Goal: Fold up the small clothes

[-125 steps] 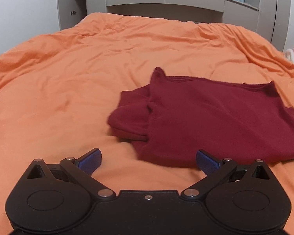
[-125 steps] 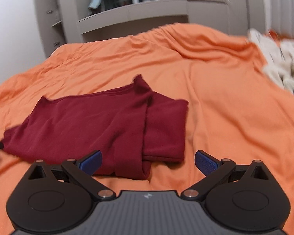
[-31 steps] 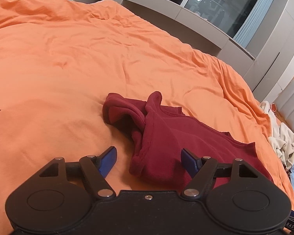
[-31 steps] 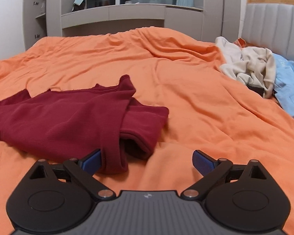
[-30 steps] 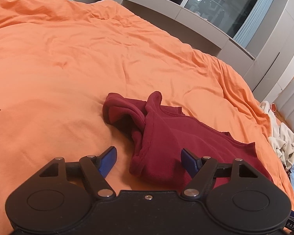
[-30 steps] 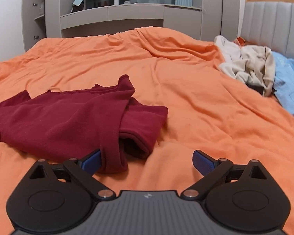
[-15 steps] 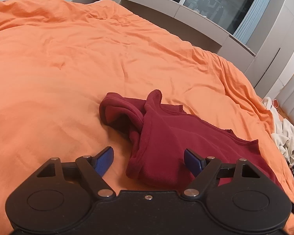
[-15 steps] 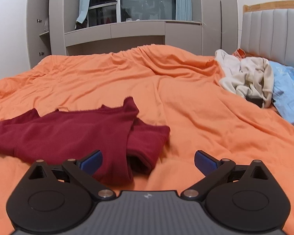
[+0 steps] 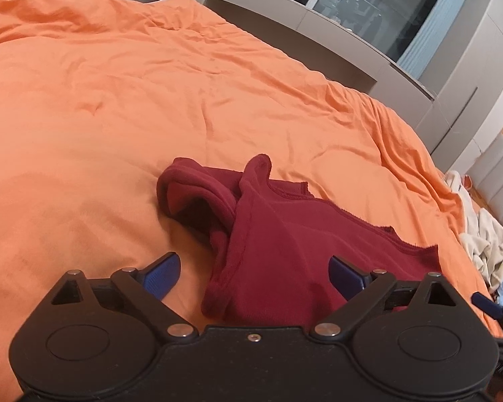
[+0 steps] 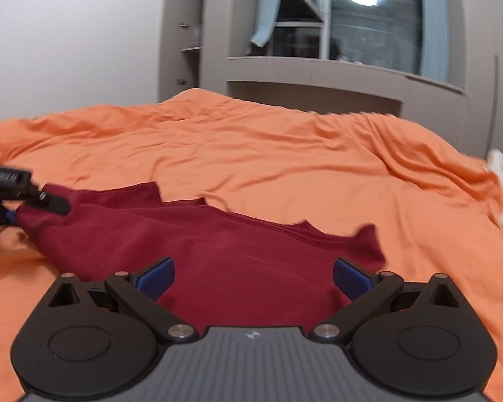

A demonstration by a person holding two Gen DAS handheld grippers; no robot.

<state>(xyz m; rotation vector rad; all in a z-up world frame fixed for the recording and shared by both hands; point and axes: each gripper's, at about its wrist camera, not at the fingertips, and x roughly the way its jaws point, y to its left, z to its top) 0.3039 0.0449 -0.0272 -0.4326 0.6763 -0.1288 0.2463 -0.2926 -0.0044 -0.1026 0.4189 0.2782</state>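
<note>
So there's a dark red shirt (image 9: 285, 234) lying on an orange duvet (image 9: 100, 117), and I'll place everything off the shirt. It's partly folded: one end is bunched into a rolled, open sleeve-like loop, the rest spreads out flat toward the far side. In the right wrist view the shirt (image 10: 218, 251) looks mostly flat with a notched, jagged far edge.

The left gripper (image 9: 253, 273) sits right over the bunched end of the shirt. Its jaws are opening and already stand wide; one blue pad is over bare duvet just beside the shirt's hem, the other is over the shirt. Cloth lies between them but neither pad presses on it, so nothing is held.

The right gripper (image 10: 253, 276) is over the other, flat end of the shirt, jaws spread wide too, both pads apart above the fabric, nothing pinched. That view is a bit blurry. You can see the left gripper's tip poking in at the shirt's far left corner there.

Beyond the shirt, off past its right end, there's a pile of cream clothes (image 9: 483, 234). Behind the shirt, past the duvet edge, grey cabinets (image 10: 318, 77) and a window (image 10: 369, 23).
</note>
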